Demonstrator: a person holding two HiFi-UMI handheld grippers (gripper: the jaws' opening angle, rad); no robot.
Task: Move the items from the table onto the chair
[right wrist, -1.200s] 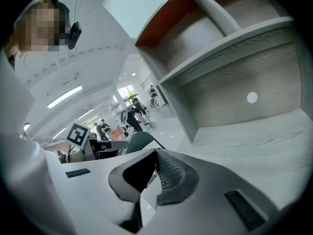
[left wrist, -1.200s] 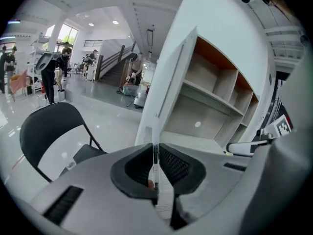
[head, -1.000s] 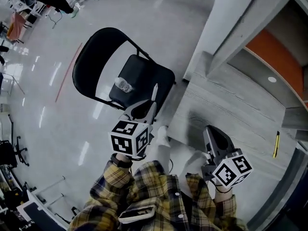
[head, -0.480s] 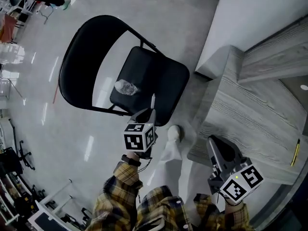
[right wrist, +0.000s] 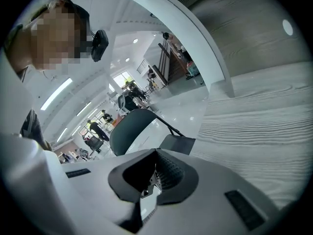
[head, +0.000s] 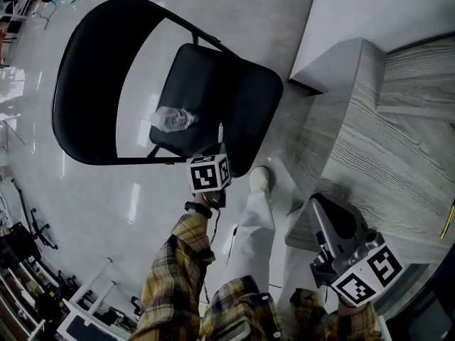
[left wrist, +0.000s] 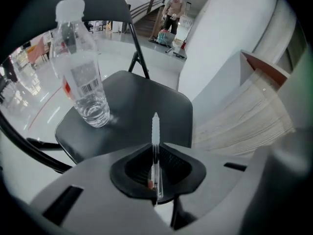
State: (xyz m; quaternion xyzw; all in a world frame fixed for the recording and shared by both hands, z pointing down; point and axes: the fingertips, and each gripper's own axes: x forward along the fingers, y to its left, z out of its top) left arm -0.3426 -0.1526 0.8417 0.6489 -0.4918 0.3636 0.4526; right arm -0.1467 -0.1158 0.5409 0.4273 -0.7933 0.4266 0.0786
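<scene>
Looking down, we are facing the chair (head: 213,98), its seat lying just ahead of the left gripper (head: 217,155), with the table (head: 384,155) off to the right beside the closed, empty right gripper (head: 334,222). The bottle (head: 170,118) is standing on the seat. The left jaws are clamping a pen (left wrist: 155,136), its length pointing at the seat; only the left gripper view is showing that grip.

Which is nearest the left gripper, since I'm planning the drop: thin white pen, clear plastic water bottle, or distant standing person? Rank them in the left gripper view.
1. Thin white pen, clamped in the left gripper.
2. Clear plastic water bottle, standing ahead-left.
3. Standing person, far behind, top.
</scene>
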